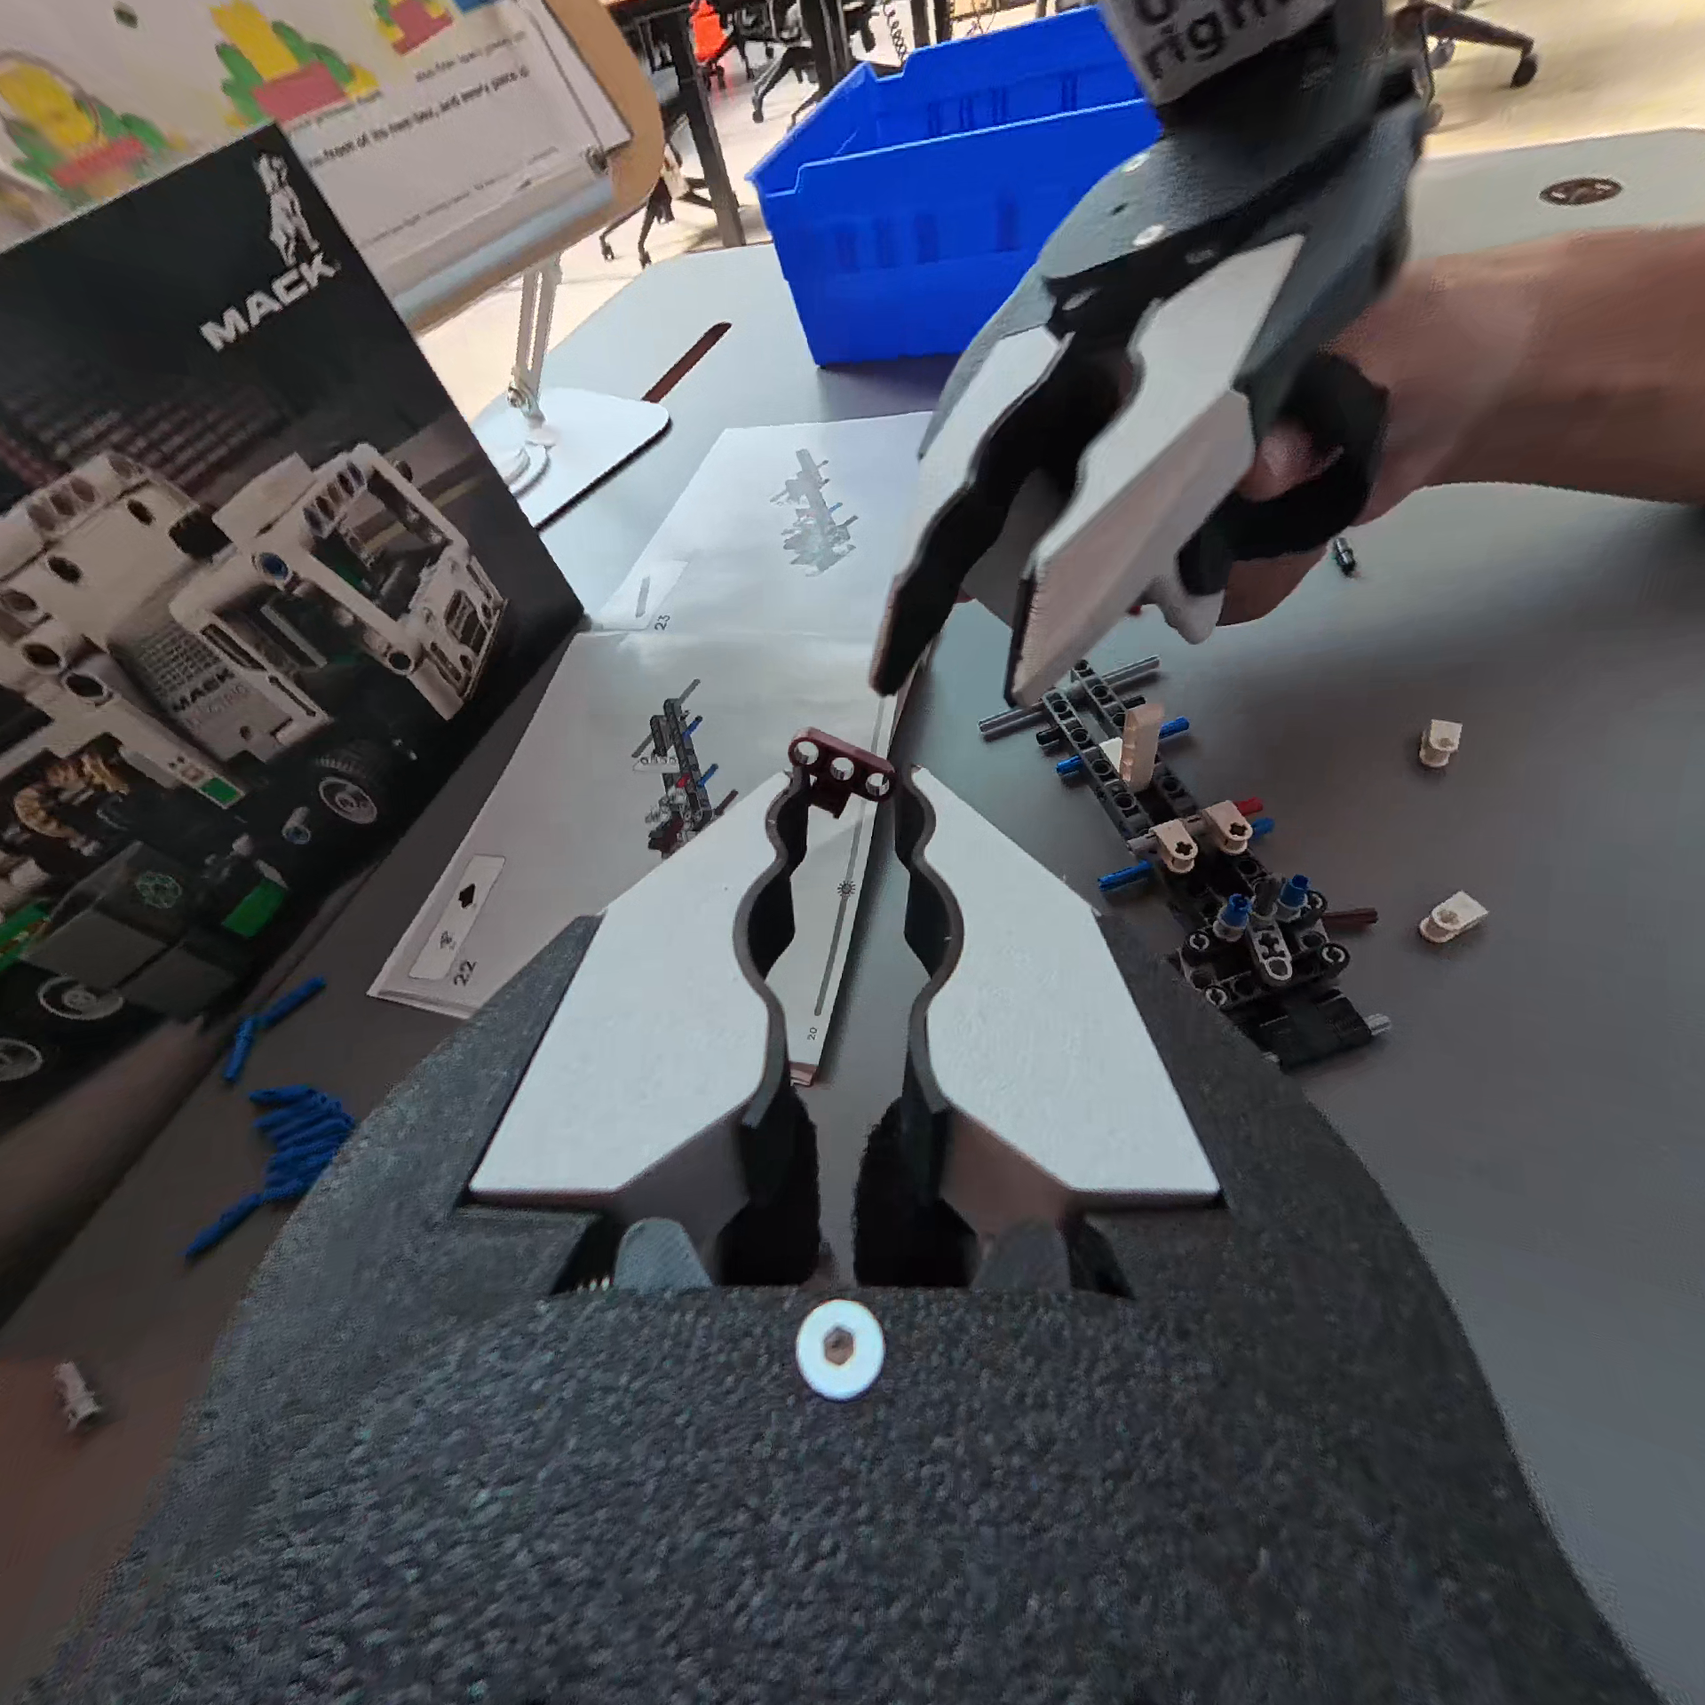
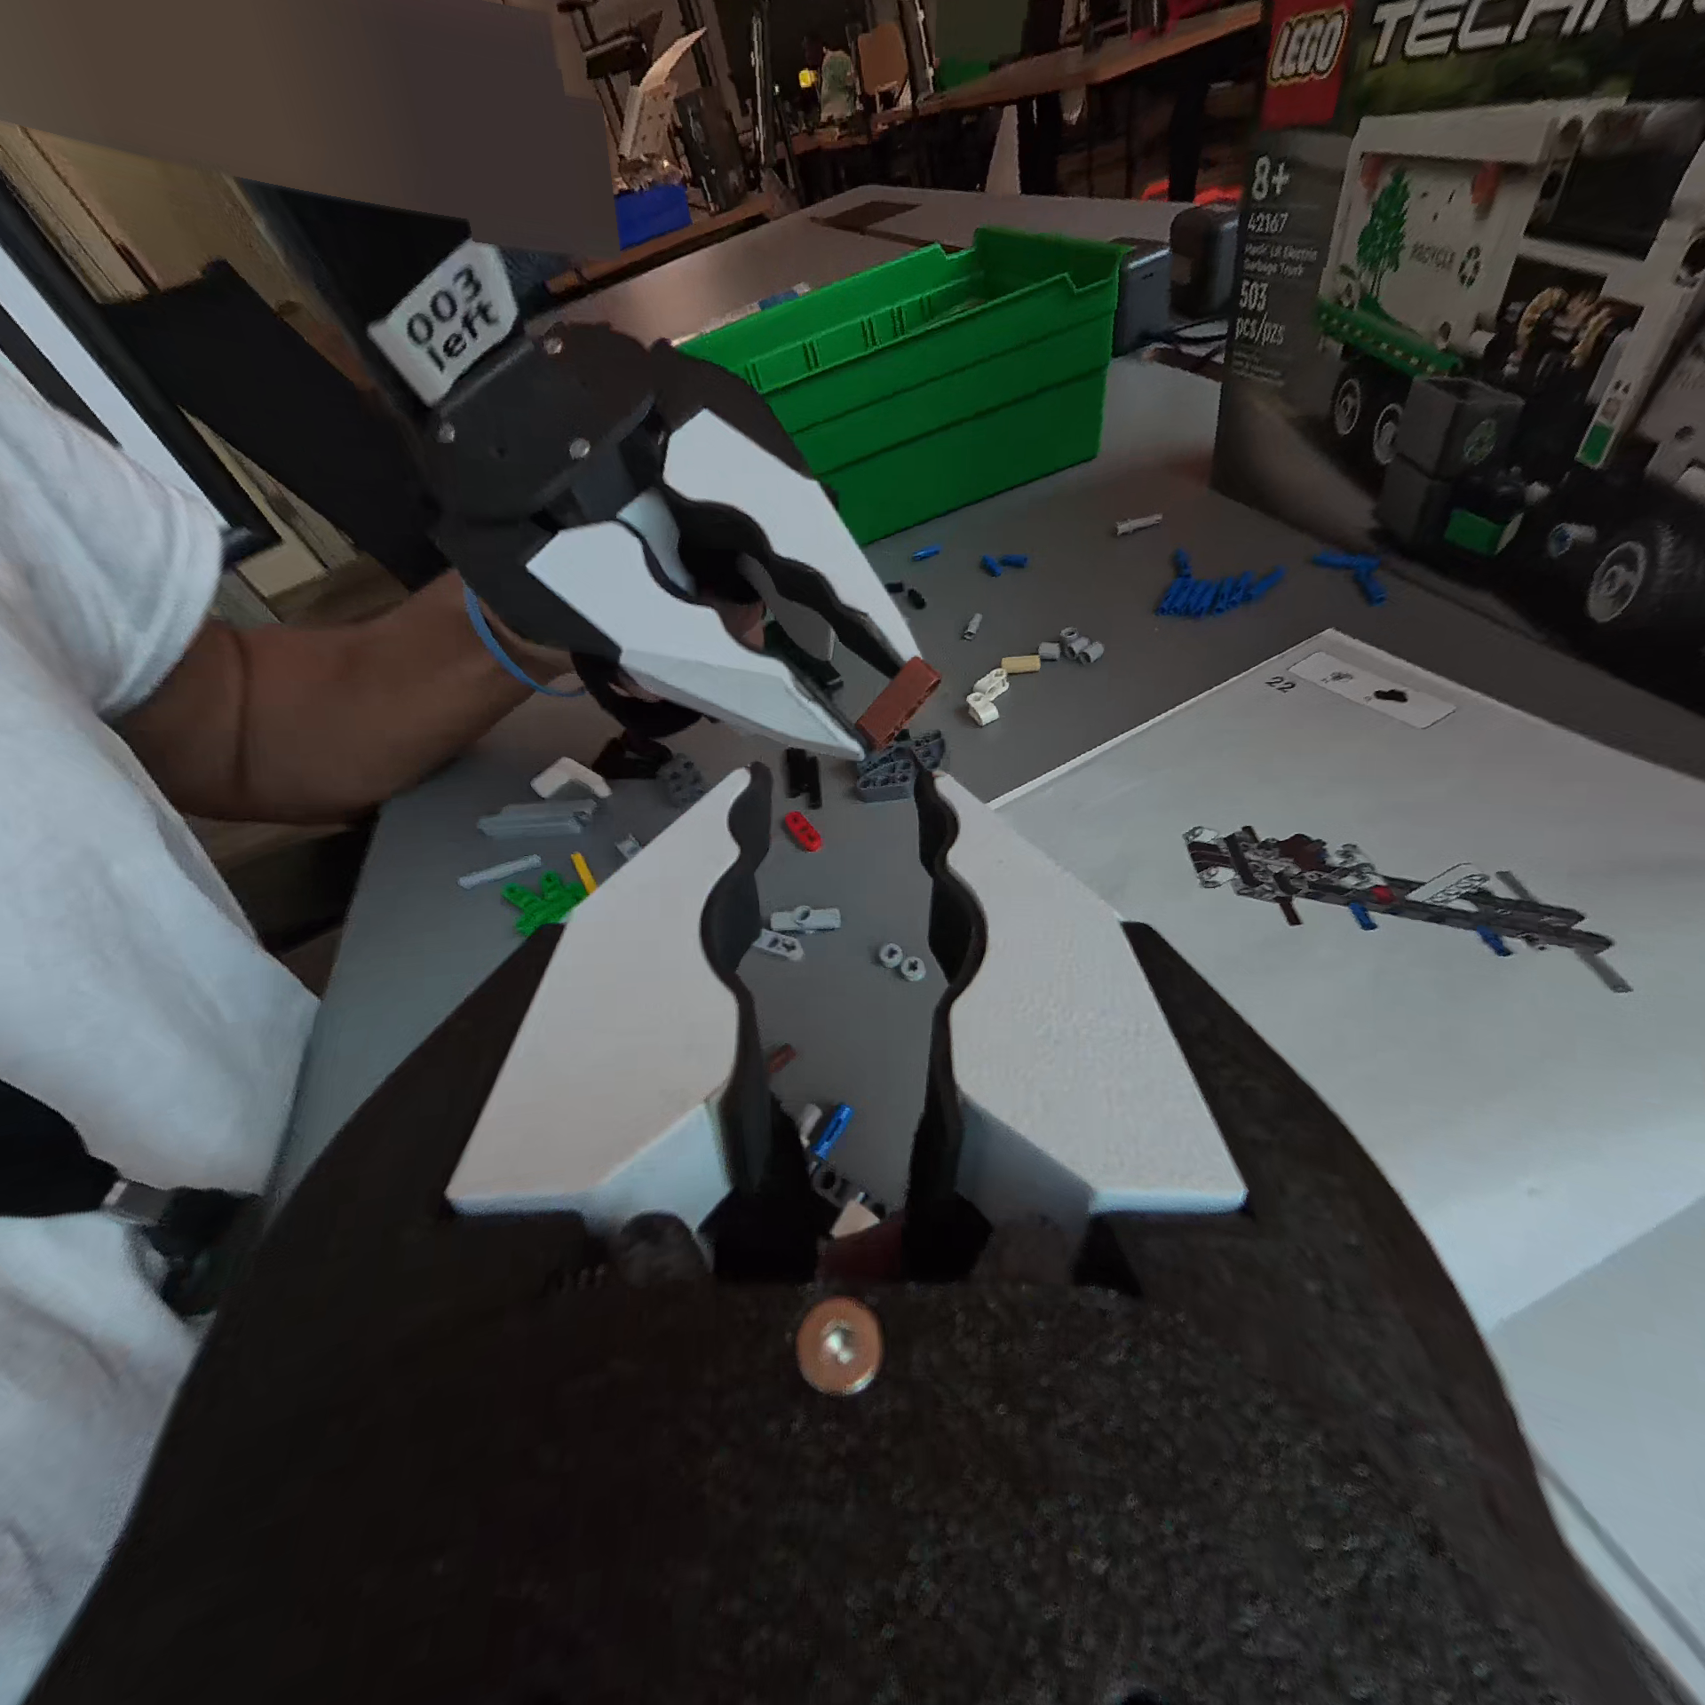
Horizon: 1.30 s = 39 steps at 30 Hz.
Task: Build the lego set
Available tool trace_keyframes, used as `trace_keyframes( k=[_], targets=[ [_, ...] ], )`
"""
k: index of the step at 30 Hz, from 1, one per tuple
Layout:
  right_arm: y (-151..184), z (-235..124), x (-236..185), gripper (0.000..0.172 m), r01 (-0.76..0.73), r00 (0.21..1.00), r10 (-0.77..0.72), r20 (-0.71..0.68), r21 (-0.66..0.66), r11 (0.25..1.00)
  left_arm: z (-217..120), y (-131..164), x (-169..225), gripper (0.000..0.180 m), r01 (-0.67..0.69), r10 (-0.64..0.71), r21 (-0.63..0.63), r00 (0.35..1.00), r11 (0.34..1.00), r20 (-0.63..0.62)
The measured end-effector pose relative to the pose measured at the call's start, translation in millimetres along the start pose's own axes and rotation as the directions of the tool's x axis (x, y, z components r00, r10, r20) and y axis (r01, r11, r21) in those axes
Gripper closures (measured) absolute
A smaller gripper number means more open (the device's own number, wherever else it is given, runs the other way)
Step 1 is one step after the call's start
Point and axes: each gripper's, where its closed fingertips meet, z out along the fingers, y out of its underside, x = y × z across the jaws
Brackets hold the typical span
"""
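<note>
My left gripper (image 1: 844, 784) is shut on a dark red three-hole beam (image 1: 858, 762) and holds it by its tips above the open instruction booklet (image 1: 738, 600). The right wrist view shows the same gripper (image 2: 872, 729) pinching that beam (image 2: 897, 703) above the table. My right gripper (image 2: 840, 784) is open with nothing between its fingers, over loose small parts on the grey table (image 2: 858, 996). In the left wrist view it (image 1: 955, 678) hovers open above the far end of a black and grey chassis assembly (image 1: 1199, 858).
A toy truck box (image 1: 231, 600) stands at the left, a blue bin (image 1: 923, 203) behind. A green bin (image 2: 932, 369) stands at the back. Blue pins (image 1: 295, 1144), tan connectors (image 1: 1439, 743), a red piece (image 2: 803, 830) and grey pieces (image 2: 895, 766) lie scattered.
</note>
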Motion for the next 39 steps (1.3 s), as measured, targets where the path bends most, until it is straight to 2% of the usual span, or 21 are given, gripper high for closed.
trace_keyframes(
  k=[4,7,11,14,19,21,23,25,32,39],
  targets=[
    [-2.4,0.7,1.0,0.136,-0.256,0.961,0.256,0.105,-0.017,0.967,2.0,-5.0,9.1,0.163,-0.176,0.175,0.015,0.983,0.984,0.058],
    [3.0,5.5,-2.6,0.14,-0.29,0.948,0.294,0.121,-0.046,0.956,7.2,-3.1,14.3,0.163,-0.316,0.317,-0.033,0.941,0.948,0.115],
    [13.4,9.5,5.1,0.163,-0.267,0.962,0.271,0.048,-0.076,0.961,13.5,2.6,19.4,0.163,-0.378,0.388,-0.092,0.912,0.921,0.134],
    [16.8,8.2,2.1,0.165,-0.347,0.93,0.357,0.091,-0.108,0.932,12.3,2.9,23.3,0.163,-0.371,0.378,-0.078,0.92,0.925,0.107],
    [14.4,-0.1,-21.4,0.165,-0.455,0.828,0.491,0.272,-0.187,0.871,-1.0,-8.7,40.0,0.154,-0.337,0.337,0.029,0.942,0.941,0.003],
    [16.3,-3.5,-30.5,0.165,-0.464,0.793,0.519,0.32,-0.236,0.854,-4.2,-10.5,47.7,0.158,-0.336,0.338,0.049,0.94,0.941,-0.036],
    [20.0,-4.1,-28.5,0.165,-0.445,0.809,0.506,0.299,-0.249,0.86,-6.8,-10.0,54.1,0.167,-0.362,0.366,0.058,0.929,0.93,-0.061],
    [22.2,-6.0,-27.3,0.165,-0.44,0.813,0.504,0.292,-0.259,0.86,-10.5,-11.5,57.7,0.166,-0.348,0.354,0.071,0.931,0.935,-0.087],
    [22.9,-12.1,-44.3,0.165,-0.47,0.733,0.564,0.382,-0.315,0.824,-22.0,-17.8,67.8,0.162,-0.214,0.233,0.107,0.947,0.971,-0.22],
    [17.0,-16.1,-54.9,0.165,-0.484,0.677,0.586,0.445,-0.331,0.81,-20.0,-14.8,72.3,0.167,-0.222,0.239,0.096,0.942,0.97,-0.234]
  ],
)
